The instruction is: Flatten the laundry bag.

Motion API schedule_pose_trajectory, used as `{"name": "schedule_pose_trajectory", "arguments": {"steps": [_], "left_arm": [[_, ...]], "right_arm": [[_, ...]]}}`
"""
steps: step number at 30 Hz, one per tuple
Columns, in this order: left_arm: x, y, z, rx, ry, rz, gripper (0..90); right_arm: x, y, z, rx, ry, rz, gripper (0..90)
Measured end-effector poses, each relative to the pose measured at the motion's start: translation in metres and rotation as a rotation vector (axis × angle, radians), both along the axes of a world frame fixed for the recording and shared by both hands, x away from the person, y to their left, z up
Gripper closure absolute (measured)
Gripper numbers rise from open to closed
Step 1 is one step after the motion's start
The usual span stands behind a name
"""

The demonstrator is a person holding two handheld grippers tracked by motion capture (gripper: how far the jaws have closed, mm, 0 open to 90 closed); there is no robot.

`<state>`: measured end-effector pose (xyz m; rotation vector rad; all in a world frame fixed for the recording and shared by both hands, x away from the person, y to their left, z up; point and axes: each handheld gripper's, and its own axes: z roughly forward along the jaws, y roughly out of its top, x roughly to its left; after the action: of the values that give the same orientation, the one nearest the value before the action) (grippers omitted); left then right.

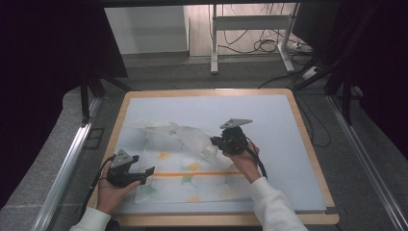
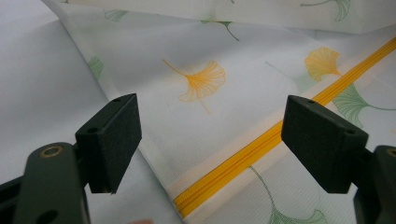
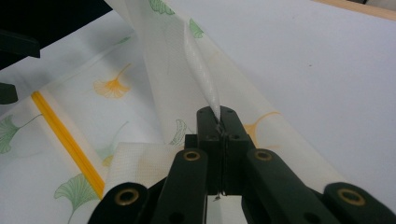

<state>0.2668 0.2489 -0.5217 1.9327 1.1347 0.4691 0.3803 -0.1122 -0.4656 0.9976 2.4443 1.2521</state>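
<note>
- The cloth bag [image 1: 185,166], a thin white mesh pouch printed with yellow and green leaves, lies on the pale blue mat [image 1: 269,125] toward my side of the table, with its far part lifted off the mat.
- My right gripper [image 3: 219,122] is clamped tight on a pinch of that lifted fabric; the mesh rises from between the jaws in a narrow pleat, and in the high view the cloth drapes from there back toward the far left corner.
- My left gripper [image 2: 210,140] stands wide open just above the bag's near left edge, with the yellow zipper [image 2: 261,149] running between the two pads [image 2: 114,140]. Nothing is pressed yet.
- I judge the bag very light and quite limp: it folds wherever I lift it and holds no shape of its own.
- The mesh looks smooth and thin, so a shallow pinch could slip; a single layer could also snag or stretch.
- The best hold for my left gripper is likely the zipper band or the stitched edge beside it, where the cloth is doubled and stiffer.
- With one corner up, I expect the rest to drag across the mat, so pinning it down would help.
</note>
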Motion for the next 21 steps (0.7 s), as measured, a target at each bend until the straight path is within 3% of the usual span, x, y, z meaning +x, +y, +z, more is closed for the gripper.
{"name": "schedule_pose_trajectory", "arguments": {"steps": [21], "left_arm": [[0.000,0.001,0.000,0.004,-0.003,0.001,20.0]], "right_arm": [[0.007,-0.012,-0.002,0.019,0.002,-0.032,88.3]]}}
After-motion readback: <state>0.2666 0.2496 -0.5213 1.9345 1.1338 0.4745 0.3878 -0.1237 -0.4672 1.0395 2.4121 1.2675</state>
